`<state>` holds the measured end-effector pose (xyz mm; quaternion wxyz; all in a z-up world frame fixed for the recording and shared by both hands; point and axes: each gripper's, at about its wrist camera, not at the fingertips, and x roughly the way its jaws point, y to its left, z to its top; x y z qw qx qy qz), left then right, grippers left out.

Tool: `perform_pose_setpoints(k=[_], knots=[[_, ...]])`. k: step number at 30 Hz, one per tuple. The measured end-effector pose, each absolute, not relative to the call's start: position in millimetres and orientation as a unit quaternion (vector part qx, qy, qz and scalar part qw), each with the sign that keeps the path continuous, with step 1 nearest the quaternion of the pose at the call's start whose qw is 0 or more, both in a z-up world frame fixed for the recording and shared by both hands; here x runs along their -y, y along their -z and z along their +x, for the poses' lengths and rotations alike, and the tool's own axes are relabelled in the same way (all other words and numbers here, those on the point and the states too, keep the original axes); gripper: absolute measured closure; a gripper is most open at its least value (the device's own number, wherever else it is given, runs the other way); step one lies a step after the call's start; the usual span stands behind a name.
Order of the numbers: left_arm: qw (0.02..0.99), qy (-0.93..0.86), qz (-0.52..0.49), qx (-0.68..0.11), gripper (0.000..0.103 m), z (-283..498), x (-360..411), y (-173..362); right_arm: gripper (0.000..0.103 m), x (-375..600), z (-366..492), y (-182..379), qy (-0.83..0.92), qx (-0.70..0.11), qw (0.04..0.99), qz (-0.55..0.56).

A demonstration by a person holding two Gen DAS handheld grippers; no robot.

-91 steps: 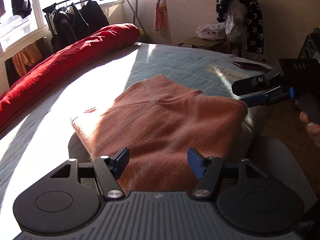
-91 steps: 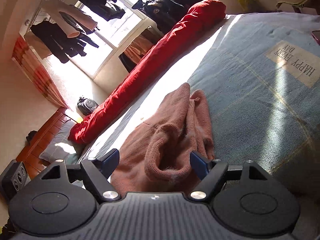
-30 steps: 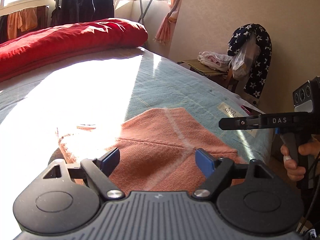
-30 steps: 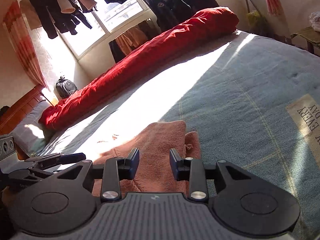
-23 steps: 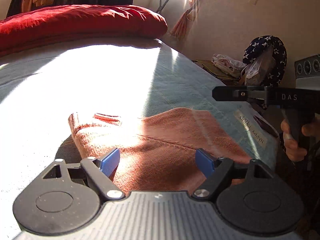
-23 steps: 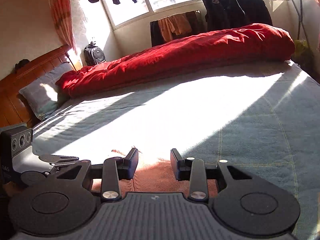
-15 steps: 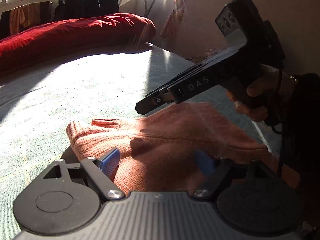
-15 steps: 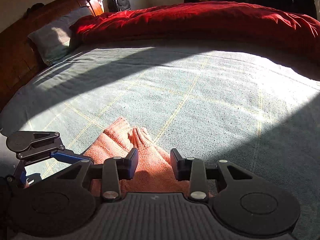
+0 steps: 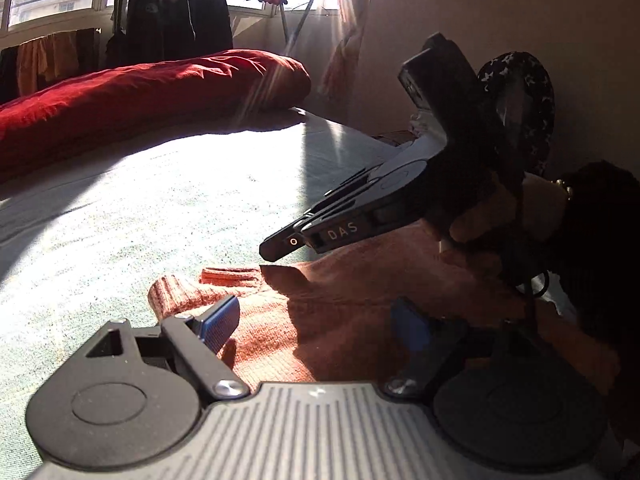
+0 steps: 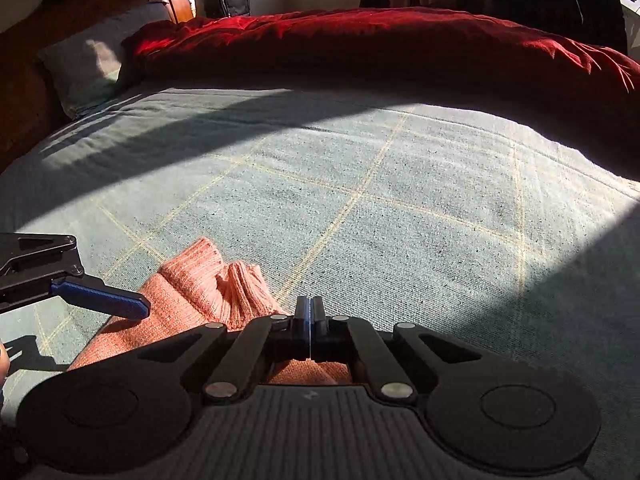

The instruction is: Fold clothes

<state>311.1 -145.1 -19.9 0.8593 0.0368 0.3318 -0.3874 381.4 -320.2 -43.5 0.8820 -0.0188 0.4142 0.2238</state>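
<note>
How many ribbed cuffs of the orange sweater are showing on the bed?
2. Both poke out side by side at the far edge of the folded orange sweater: one cuff nearer the left tool, the other cuff just ahead of the right tool.

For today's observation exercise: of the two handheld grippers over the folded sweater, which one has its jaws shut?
The right gripper: its fingers meet with nothing between them above the orange sweater. The left gripper stands wide open, blue pads apart.

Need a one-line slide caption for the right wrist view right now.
Right claw shut above the folded orange sweater on the green checked bedspread, left claw open beside it, red duvet behind.
</note>
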Motion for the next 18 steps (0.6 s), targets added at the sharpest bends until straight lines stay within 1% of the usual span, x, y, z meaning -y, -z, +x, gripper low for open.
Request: perform_pose_setpoints(k=[2, 3, 6, 7, 8, 9, 12, 13, 14, 16, 18], knots=[[0.851, 0.376, 0.016, -0.366, 0.02, 326, 145, 29, 0.101, 325, 384, 49, -0.218, -0.423, 0.88, -0.007], [0.853, 0.376, 0.01, -0.363, 0.021, 326, 142, 28, 0.1, 326, 382, 50, -0.219, -0.424, 0.879, -0.004], [0.862, 0.38, -0.003, -0.336, 0.021, 323, 128, 18, 0.09, 330, 367, 36, -0.245, -0.405, 0.881, 0.001], [0.863, 0.382, -0.003, -0.331, 0.021, 325, 127, 16, 0.077, 328, 364, 31, -0.26, -0.396, 0.881, -0.002], [0.864, 0.383, -0.002, -0.328, 0.021, 328, 127, 14, 0.067, 326, 362, 26, -0.273, -0.387, 0.881, -0.006], [0.861, 0.388, -0.002, -0.329, 0.021, 333, 128, 15, 0.066, 319, 367, 27, -0.273, -0.39, 0.879, -0.016], [0.856, 0.384, -0.006, -0.347, 0.02, 345, 134, 23, 0.066, 301, 382, 34, -0.274, -0.405, 0.871, -0.038], [0.856, 0.382, -0.006, -0.35, 0.02, 345, 134, 25, 0.071, 297, 387, 41, -0.275, -0.418, 0.865, -0.041], [0.855, 0.381, -0.005, -0.351, 0.02, 344, 134, 27, 0.081, 293, 388, 46, -0.273, -0.424, 0.862, -0.046], [0.858, 0.393, 0.013, -0.331, 0.02, 335, 132, 26, 0.089, 290, 380, 46, -0.266, -0.41, 0.871, -0.058], [0.858, 0.411, 0.037, -0.305, 0.02, 328, 134, 23, 0.091, 294, 374, 38, -0.25, -0.389, 0.886, -0.046]])
